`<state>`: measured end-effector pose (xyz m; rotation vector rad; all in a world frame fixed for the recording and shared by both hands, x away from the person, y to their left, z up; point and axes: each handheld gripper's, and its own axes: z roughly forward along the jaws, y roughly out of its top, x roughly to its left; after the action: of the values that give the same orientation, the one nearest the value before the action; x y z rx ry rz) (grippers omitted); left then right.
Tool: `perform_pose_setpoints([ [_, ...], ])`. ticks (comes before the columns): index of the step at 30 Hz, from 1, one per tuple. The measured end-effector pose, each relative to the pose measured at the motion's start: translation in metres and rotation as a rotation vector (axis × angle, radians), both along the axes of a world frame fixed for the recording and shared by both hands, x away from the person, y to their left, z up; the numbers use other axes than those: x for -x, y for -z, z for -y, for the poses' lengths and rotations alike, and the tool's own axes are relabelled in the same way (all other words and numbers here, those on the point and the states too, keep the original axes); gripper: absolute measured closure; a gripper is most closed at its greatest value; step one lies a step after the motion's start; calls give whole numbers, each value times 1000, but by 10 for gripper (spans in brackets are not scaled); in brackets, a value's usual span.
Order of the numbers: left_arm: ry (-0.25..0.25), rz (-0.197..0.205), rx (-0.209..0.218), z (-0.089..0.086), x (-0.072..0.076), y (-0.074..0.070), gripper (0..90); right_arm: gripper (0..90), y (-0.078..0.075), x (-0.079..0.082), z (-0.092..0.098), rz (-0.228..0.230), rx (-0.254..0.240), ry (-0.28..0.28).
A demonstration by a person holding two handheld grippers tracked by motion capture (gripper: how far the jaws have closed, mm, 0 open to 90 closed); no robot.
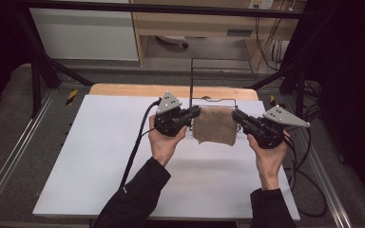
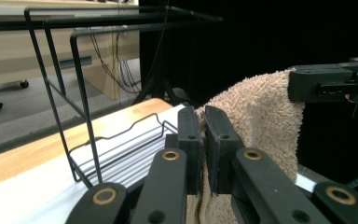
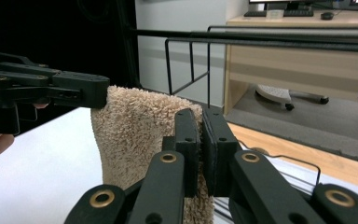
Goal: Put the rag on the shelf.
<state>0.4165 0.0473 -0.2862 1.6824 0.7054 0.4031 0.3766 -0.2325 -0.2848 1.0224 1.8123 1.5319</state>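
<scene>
Both tools point(image 1: 196, 114) point(image 1: 236, 115) clamped on towel point(image 1: 215, 124), its lower edge hidden behind jaws.

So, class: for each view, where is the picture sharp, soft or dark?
High view: evenly lit white table, dark corners, towel slightly soft. Left gripper view: black backdrop, left gripper sharp, wire rack crisp. Right gripper view: right gripper sharp, desk behind soft.

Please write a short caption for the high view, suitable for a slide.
Left gripper and right gripper hold a beige towel by its top corners above the white table, before a wire rack.
</scene>
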Motion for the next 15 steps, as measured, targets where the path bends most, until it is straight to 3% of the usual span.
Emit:
perform_pose_setpoints([
  [15,-13,48,36,7,-13,-27,851,860,-29,-11,4,59,1,26],
])
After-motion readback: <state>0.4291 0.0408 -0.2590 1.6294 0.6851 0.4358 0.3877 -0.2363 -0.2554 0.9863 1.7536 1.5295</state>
